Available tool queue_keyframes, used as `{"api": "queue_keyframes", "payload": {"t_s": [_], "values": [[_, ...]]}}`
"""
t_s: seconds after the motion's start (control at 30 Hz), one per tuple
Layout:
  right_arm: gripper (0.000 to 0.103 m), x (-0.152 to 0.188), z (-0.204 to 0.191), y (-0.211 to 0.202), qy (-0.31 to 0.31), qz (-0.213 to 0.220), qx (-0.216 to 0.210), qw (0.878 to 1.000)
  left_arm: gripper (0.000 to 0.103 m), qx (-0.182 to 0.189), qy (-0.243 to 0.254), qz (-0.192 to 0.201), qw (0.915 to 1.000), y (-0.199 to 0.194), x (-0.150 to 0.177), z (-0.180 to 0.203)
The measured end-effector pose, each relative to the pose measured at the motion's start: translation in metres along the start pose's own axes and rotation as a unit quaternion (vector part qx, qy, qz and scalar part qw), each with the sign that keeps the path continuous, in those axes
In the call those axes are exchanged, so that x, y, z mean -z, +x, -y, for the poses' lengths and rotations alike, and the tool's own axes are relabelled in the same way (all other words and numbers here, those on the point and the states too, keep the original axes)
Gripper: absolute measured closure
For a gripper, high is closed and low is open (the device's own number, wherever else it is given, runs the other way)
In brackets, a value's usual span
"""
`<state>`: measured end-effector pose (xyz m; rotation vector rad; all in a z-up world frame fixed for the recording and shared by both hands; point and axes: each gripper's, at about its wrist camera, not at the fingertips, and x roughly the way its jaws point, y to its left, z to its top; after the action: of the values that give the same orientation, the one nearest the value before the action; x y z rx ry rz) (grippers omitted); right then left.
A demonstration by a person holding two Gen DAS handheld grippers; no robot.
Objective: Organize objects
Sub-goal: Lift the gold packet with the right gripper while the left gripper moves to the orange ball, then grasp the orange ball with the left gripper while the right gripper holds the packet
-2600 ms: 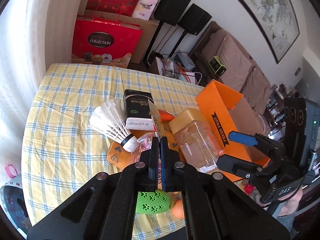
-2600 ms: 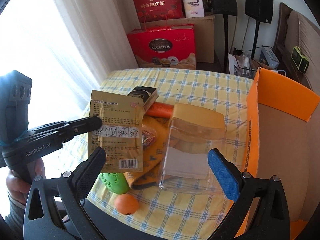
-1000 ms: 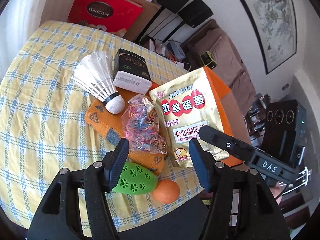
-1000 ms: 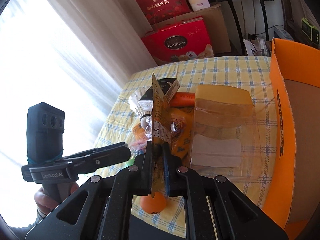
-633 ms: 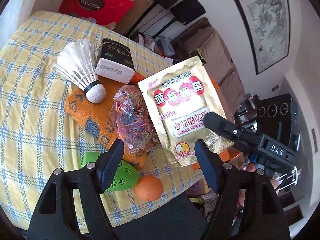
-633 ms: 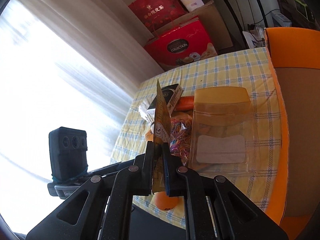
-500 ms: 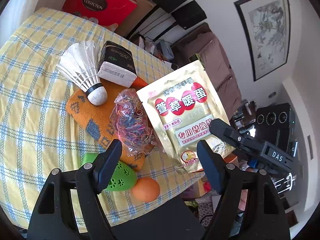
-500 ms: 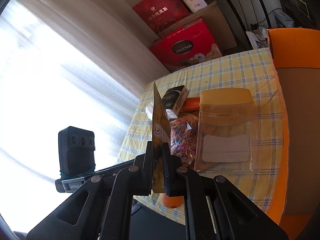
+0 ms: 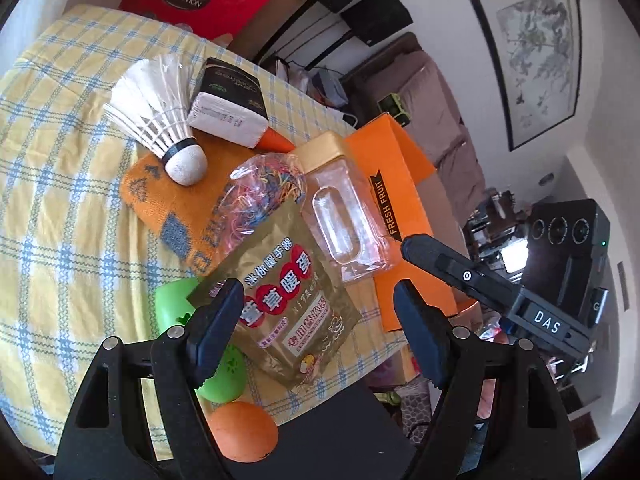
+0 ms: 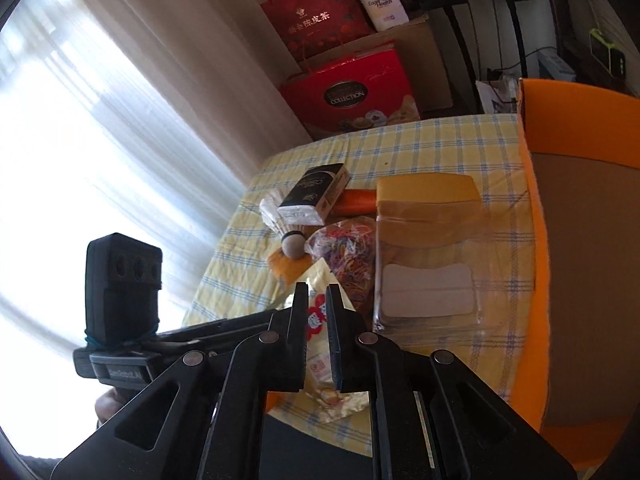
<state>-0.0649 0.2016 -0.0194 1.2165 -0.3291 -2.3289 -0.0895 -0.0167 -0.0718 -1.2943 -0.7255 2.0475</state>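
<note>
We set the gold pouch down among the clutter

Left to right: our left gripper (image 9: 318, 320) hangs with jaws spread and empty; the gold pouch (image 9: 280, 296) lies flat on the surface, overlapping the green toy (image 9: 176, 308) and the bag of rubber bands (image 9: 264, 188); our right gripper (image 10: 317, 336) is opening, nothing pinched. Half a second ago it held the pouch upright. Next we likely pick another item for the orange box (image 9: 400, 184).

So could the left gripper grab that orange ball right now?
Probably yes. The orange ball lies uncovered at the table's near edge, just below the left gripper, whose jaws stand open and empty; only the green toy crowds it.
</note>
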Motion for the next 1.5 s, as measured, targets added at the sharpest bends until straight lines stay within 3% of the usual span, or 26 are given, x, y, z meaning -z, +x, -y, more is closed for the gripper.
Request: {"api": "queue_keyframes", "payload": {"t_s": [0.1,0.2,0.37,0.5,0.57,0.63,0.67,0.8,0.9,1.0,1.13,1.2,1.33,1.37,1.5], "values": [[0.071,0.015,-0.003,-0.005,-0.024,0.000,0.027,0.999,0.028,-0.024,0.020,0.024,0.9992,-0.023,0.010,-0.001],[0.068,0.031,-0.009,-0.009,-0.045,-0.004,0.047,0.998,0.015,-0.091,0.040,0.054,0.9936,-0.053,0.028,-0.008],[0.058,0.056,-0.013,0.000,-0.065,-0.027,0.054,0.996,0.015,-0.136,0.084,0.007,0.9871,-0.060,0.076,-0.013],[0.055,0.066,-0.009,0.017,-0.070,-0.043,0.084,0.993,0.015,-0.157,0.125,-0.001,0.9796,-0.046,0.093,-0.003],[0.044,0.070,-0.008,0.020,-0.076,-0.047,0.092,0.992,0.015,-0.161,0.137,-0.004,0.9775,-0.040,0.095,0.003],[0.025,0.074,-0.008,0.020,-0.087,-0.047,0.101,0.990,0.015,-0.162,0.149,-0.004,0.9755,-0.035,0.097,0.008],[0.023,0.076,-0.007,0.021,-0.091,-0.047,0.106,0.989,0.015,-0.162,0.154,-0.004,0.9747,-0.033,0.097,0.010],[0.022,0.079,-0.003,0.026,-0.096,-0.061,0.107,0.988,0.016,-0.169,0.165,0.004,0.9716,-0.024,0.094,0.017],[0.022,0.082,-0.005,0.028,-0.110,-0.063,0.115,0.985,0.024,-0.182,0.163,0.000,0.9696,-0.018,0.093,0.017],[0.021,0.084,-0.005,0.029,-0.111,-0.064,0.111,0.986,0.024,-0.187,0.164,0.001,0.9686,-0.016,0.092,0.016],[0.021,0.085,-0.008,0.029,-0.115,-0.068,0.108,0.985,0.028,-0.202,0.163,-0.025,0.9654,-0.005,0.092,0.013],[0.021,0.086,-0.010,0.030,-0.120,-0.071,0.108,0.984,0.046,-0.197,0.166,-0.024,0.9659,-0.006,0.091,0.015],[0.020,0.087,-0.014,0.033,-0.133,-0.078,0.110,0.982,0.055,-0.191,0.159,-0.023,0.9685,-0.007,0.089,0.011],[0.020,0.088,-0.015,0.034,-0.136,-0.080,0.111,0.981,0.067,-0.186,0.155,-0.024,0.9700,-0.008,0.088,0.010],[0.020,0.088,-0.022,0.038,-0.151,-0.087,0.114,0.978,0.067,-0.183,0.142,-0.015,0.9727,-0.017,0.088,0.008]]}}
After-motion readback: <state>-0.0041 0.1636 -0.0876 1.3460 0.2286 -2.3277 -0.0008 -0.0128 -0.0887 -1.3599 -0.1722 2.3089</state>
